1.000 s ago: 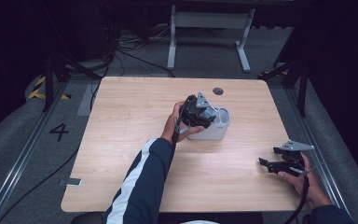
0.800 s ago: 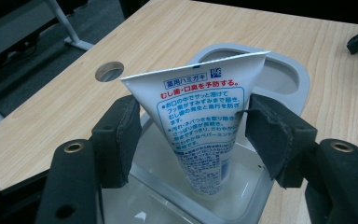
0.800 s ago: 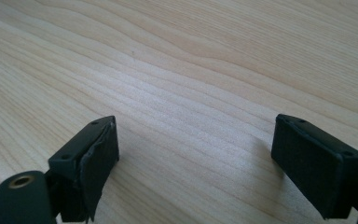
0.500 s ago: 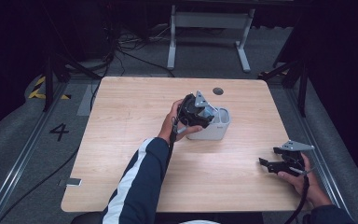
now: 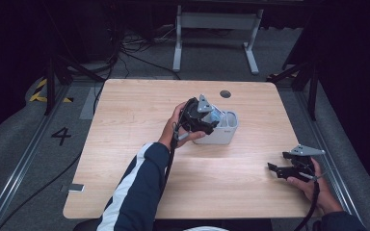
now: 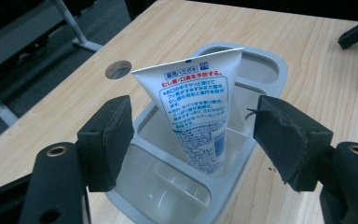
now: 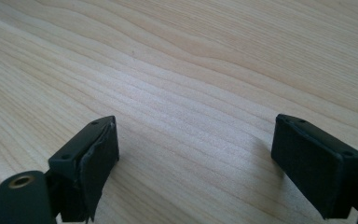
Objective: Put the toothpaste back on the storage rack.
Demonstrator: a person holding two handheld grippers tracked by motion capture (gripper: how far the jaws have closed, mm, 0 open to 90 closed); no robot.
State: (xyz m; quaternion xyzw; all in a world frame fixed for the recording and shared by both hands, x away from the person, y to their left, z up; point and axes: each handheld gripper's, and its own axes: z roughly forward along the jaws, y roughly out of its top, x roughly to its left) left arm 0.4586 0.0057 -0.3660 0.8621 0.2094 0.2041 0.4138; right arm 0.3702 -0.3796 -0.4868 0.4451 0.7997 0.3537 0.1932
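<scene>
Standing tilted in a grey organizer (image 6: 265, 70) at frame centre, the white tube (image 6: 196, 112) sits between the left gripper (image 6: 193, 135), whose jaws have just been opening and stand clear of it; the right gripper (image 7: 193, 154), lower right in the high view, gapes wide over bare table (image 7: 191, 56).

You saw a white tube (image 6: 196, 112) printed with Japanese text, red and blue, too small to read surely. A "4" (image 5: 60, 135) stood on the floor left of the table.
</scene>
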